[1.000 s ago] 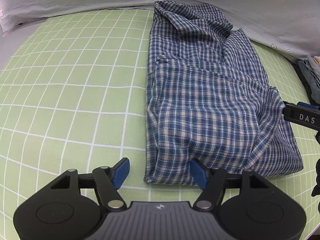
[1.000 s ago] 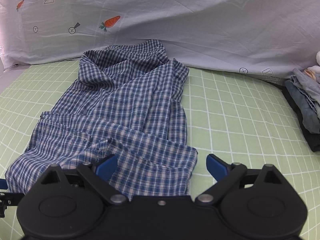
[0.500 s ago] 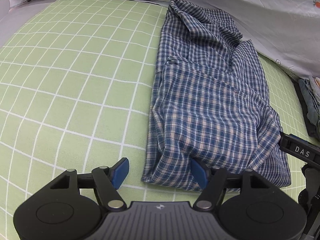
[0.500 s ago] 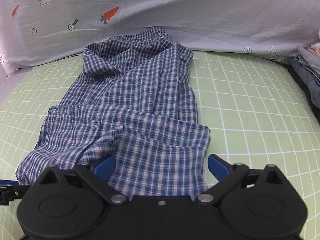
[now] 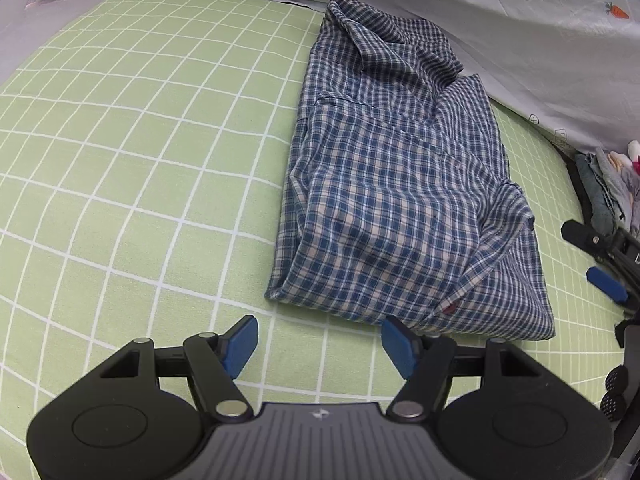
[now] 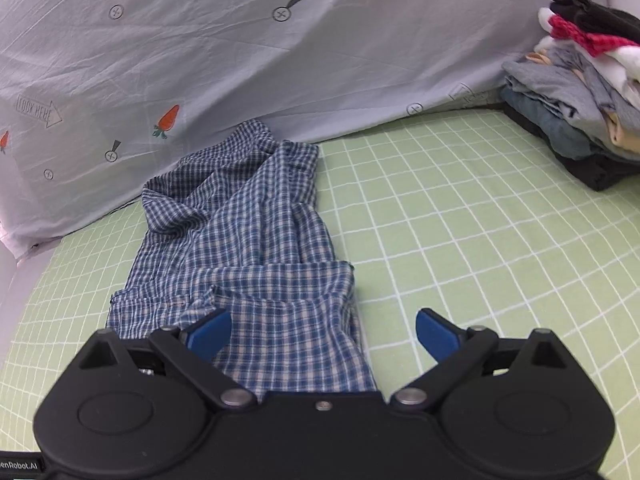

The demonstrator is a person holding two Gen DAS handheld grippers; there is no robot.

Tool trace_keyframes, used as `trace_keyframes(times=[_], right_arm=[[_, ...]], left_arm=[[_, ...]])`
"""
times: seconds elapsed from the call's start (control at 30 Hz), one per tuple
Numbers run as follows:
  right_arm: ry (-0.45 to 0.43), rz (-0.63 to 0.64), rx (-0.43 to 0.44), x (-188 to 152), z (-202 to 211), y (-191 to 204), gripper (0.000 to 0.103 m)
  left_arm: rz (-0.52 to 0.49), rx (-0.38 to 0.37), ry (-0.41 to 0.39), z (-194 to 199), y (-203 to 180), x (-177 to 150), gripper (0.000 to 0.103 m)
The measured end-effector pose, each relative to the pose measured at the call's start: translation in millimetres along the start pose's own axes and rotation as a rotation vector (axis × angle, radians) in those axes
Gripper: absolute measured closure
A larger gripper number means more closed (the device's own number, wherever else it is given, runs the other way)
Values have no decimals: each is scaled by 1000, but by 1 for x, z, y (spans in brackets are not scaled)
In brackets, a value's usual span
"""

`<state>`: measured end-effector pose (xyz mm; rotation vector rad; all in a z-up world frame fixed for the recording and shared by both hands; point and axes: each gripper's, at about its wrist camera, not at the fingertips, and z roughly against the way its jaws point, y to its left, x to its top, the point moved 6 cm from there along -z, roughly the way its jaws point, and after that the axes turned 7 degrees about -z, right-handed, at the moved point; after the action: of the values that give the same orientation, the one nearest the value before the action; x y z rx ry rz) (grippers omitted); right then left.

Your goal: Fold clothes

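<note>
1. A bed (image 5: pixel 120 128) covered by a green sheet with a white grid is seen in both views, backed by a pale cloth (image 6: pixel 280 60) printed with carrots.
2. A blue plaid shirt (image 5: pixel 396 200) is laid on the sheet, folded into a long strip, its collar end towards the pale cloth.
3. A pile of folded clothes (image 6: pixel 576 92) is stacked at the bed's far right corner.
4. The left tongs (image 5: pixel 318 346) are spread wide and empty, just before the shirt's near edge.
5. The right tongs (image 6: pixel 324 334) are spread wide over the shirt's near right corner, gripping nothing.
</note>
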<state>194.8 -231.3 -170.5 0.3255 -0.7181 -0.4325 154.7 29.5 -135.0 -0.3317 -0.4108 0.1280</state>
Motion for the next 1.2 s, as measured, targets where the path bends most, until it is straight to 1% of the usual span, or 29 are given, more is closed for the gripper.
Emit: trace_keyframes(times=[0.1,0.17,0.27,0.3,0.37,0.4,0.47,0.53,0.57,0.6,0.63,0.67,0.7,0.73,0.77,0.8,0.83,0.9,0.93,1.07,1.13,1.2], right_arm=[[51,-206,19,-9,4,-31,3],[85,-344,31,-15,7,-52,4],[140,-536,94,-32,3,-68,5],[156,-568,108,-37,1,-68,7],[182,-600,123,-45,-5,-67,10],[194,-607,126,-48,-9,-65,12],[212,-622,128,-52,-19,-62,21],[211,-641,141,-52,-25,-59,26],[214,-641,143,-50,-30,-57,30],[221,-634,140,-48,-33,-55,41],[224,-627,135,-47,-36,-52,51],[222,-628,136,-46,-37,-51,55],[222,-637,142,-46,-37,-50,65],[222,-646,148,-46,-37,-50,73],[221,-651,151,-46,-36,-50,79],[220,-656,155,-45,-34,-50,81],[223,-658,160,-45,-31,-52,84],[229,-660,170,-44,-24,-54,88],[236,-660,170,-45,-19,-55,90],[293,-702,174,-44,17,-60,92],[323,-750,196,-39,43,-65,92],[331,-749,212,-35,65,-66,92]], left_arm=[[99,-67,-2,-2,3,-2,34],[187,-119,-9,-4,8,-3,34],[308,-196,-27,-5,13,0,33],[348,-221,-34,-6,14,0,31],[382,-238,-46,-8,16,3,27],[409,-243,-45,-11,19,4,27],[467,-256,-41,-16,23,6,27],[545,-286,-40,-25,29,9,27],[566,-288,-36,-29,31,10,28],[583,-288,-31,-32,32,11,29],[600,-287,-27,-36,34,13,31],[606,-280,-30,-37,34,13,41],[610,-272,-33,-38,34,14,48],[608,-271,-37,-38,33,15,51],[601,-276,-42,-37,33,15,64],[593,-282,-47,-36,32,15,78],[584,-288,-52,-35,32,15,82],[582,-292,-60,-32,31,13,88],[577,-285,-53,-28,31,12,89],[568,-317,1,8,25,0,90],[619,-370,38,35,23,-8,91],[631,-411,52,57,19,-14,90]])
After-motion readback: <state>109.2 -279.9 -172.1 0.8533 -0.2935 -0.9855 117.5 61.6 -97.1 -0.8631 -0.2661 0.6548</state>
